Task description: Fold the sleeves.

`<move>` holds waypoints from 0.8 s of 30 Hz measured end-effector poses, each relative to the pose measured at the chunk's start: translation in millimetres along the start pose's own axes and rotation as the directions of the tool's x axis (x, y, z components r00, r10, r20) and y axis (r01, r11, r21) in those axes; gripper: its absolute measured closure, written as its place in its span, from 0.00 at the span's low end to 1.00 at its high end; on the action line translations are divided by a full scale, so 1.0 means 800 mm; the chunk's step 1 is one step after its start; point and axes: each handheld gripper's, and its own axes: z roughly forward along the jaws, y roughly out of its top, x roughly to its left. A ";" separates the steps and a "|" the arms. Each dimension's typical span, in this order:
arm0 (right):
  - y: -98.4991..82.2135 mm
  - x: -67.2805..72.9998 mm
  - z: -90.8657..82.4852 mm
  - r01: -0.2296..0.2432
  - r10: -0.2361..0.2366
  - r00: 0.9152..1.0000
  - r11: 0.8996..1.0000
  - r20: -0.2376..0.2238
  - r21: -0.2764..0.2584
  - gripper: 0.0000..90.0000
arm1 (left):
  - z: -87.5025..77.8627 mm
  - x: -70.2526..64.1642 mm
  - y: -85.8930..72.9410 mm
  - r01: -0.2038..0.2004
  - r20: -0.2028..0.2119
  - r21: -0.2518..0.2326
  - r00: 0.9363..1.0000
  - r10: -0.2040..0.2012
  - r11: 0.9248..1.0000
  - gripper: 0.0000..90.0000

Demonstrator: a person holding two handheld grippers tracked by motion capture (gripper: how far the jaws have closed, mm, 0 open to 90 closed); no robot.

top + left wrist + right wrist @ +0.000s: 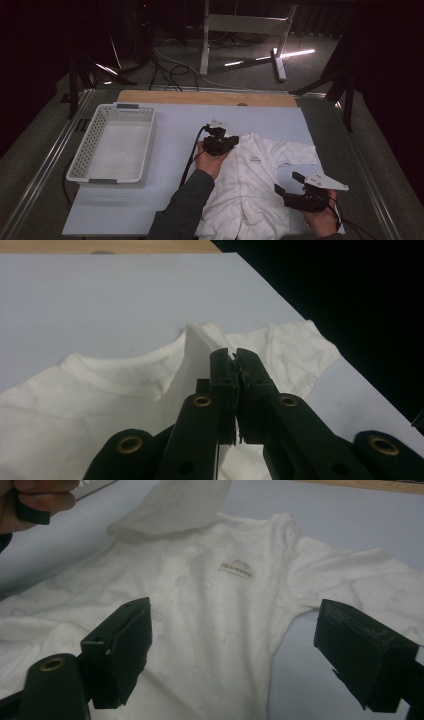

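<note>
A white long-sleeved baby garment (250, 185) is lying face up on the pale blue mat, neck pointing away from the person. A small printed logo (236, 571) is showing on its chest. One sleeve is lying spread out; the other side's fabric is being lifted.

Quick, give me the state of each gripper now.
Left gripper: shut on the white garment, pinching its fabric.
Right gripper: open, holding nothing.

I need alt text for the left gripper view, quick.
The left hand-held gripper is shut on a raised fold of the white garment near its neckline. The garment lies on a pale blue mat, with a wooden table edge at the top.
</note>
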 end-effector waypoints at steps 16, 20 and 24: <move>0.000 -0.001 -0.002 -0.001 0.001 1.000 1.000 0.004 -0.002 0.17 | 0.015 -0.020 -0.001 -0.040 0.162 0.002 0.986 0.039 0.999 0.61; 0.000 -0.001 -0.001 0.000 0.000 1.000 1.000 0.003 -0.002 0.17 | 0.007 -0.019 0.000 -0.047 0.184 0.000 0.982 0.047 0.999 0.50; 0.000 0.000 -0.001 -0.001 0.001 1.000 1.000 0.003 -0.001 0.17 | -0.001 -0.017 -0.002 -0.073 0.178 0.001 0.981 0.072 0.997 0.37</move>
